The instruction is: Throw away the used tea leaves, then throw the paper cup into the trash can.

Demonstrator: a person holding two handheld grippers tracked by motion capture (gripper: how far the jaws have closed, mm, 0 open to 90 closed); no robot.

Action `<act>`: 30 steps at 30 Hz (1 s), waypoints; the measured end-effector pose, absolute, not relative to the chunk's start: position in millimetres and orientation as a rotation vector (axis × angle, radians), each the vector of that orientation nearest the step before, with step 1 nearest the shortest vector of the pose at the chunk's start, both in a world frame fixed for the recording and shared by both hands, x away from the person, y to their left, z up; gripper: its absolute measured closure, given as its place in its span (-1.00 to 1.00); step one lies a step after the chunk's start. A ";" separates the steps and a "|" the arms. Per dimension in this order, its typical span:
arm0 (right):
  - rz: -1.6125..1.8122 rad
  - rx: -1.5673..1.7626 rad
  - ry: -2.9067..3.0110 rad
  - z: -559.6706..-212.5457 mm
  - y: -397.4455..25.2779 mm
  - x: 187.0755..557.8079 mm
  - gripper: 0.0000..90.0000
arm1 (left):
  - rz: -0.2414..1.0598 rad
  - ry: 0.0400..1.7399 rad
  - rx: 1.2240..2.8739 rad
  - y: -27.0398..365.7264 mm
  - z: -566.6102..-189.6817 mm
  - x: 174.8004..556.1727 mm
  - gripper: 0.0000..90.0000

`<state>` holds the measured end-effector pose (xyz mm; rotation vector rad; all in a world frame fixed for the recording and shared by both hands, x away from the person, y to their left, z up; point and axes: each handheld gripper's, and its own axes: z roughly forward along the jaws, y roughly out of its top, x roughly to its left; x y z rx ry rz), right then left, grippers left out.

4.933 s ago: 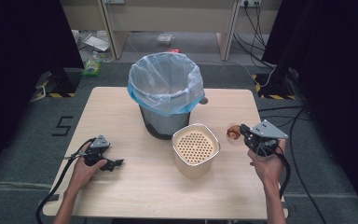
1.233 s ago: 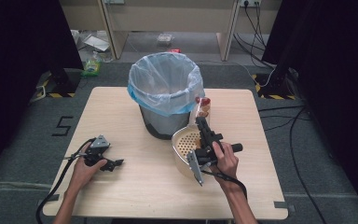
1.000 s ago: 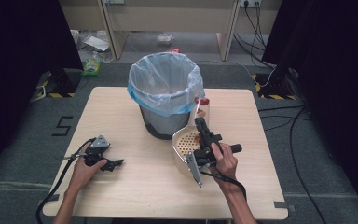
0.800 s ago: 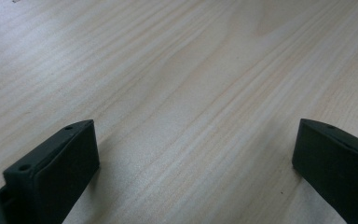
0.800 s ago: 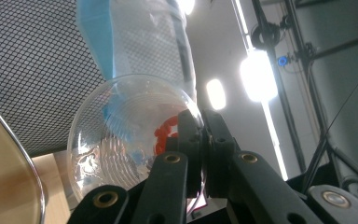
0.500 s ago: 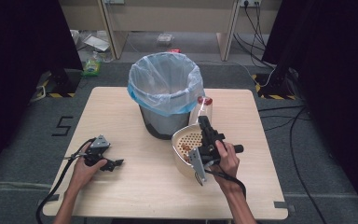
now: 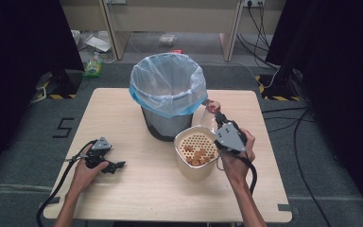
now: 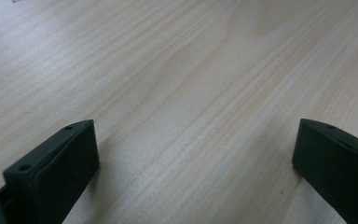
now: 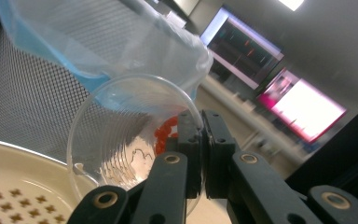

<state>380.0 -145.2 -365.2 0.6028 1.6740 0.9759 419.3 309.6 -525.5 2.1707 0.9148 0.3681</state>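
Right claw (image 7: 219, 119) is clamped on clear cup (image 9: 130, 140) rim, cup tilted beside strainer tub (image 7: 194, 152), approx. tabletop centre-right. Left claw (image 8: 191, 163) is open, resting nr front-left edge. Cup should be kept over tub; spill is risked.

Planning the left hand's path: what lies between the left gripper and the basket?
Bare tabletop in the high view, from left gripper to basket.
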 end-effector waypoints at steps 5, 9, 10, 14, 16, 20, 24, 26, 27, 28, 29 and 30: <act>1.066 0.758 1.715 -353.8 -164.5 398.4 0.95 | 0.368 0.915 2.170 309.6 -525.5 419.4 -1.00; 1.119 0.815 1.734 -343.6 -173.5 407.6 0.95 | 0.368 0.915 2.170 309.6 -525.5 419.4 -1.00; 1.140 0.832 1.731 -340.9 -175.6 409.6 0.95 | 0.368 0.915 2.170 309.6 -525.5 419.3 -1.00; 1.148 0.841 1.727 -326.2 -180.0 414.9 0.95 | 0.368 0.915 2.170 309.6 -525.5 419.3 -1.00; 1.157 0.835 1.709 -316.2 -181.3 415.9 0.95 | 0.367 0.916 2.169 309.5 -525.6 419.3 -1.00; 1.178 0.836 1.694 -301.4 -180.8 417.6 0.95 | 0.368 0.915 2.171 309.6 -525.5 419.3 -1.00; 1.180 0.807 1.687 -281.1 -177.7 423.8 0.95 | 0.368 0.915 2.171 309.6 -525.5 419.3 -1.00; 1.179 0.805 1.695 -275.9 -175.4 426.6 0.95 | 0.368 0.915 2.172 309.6 -525.5 419.3 -1.00; 1.186 0.810 1.697 -273.7 -174.2 427.9 0.95 | 0.368 0.915 2.171 309.6 -525.5 419.3 -1.00; 1.191 0.808 1.698 -271.4 -173.6 429.7 0.95 | 0.368 0.915 2.172 309.6 -525.5 419.3 -1.00; 1.198 0.812 1.698 -269.3 -172.5 431.2 0.95 | 0.369 0.914 2.172 309.6 -525.5 419.3 -1.00; 1.197 0.807 1.699 -266.8 -171.3 432.7 0.95 | 0.369 0.914 2.172 309.6 -525.5 419.3 -1.00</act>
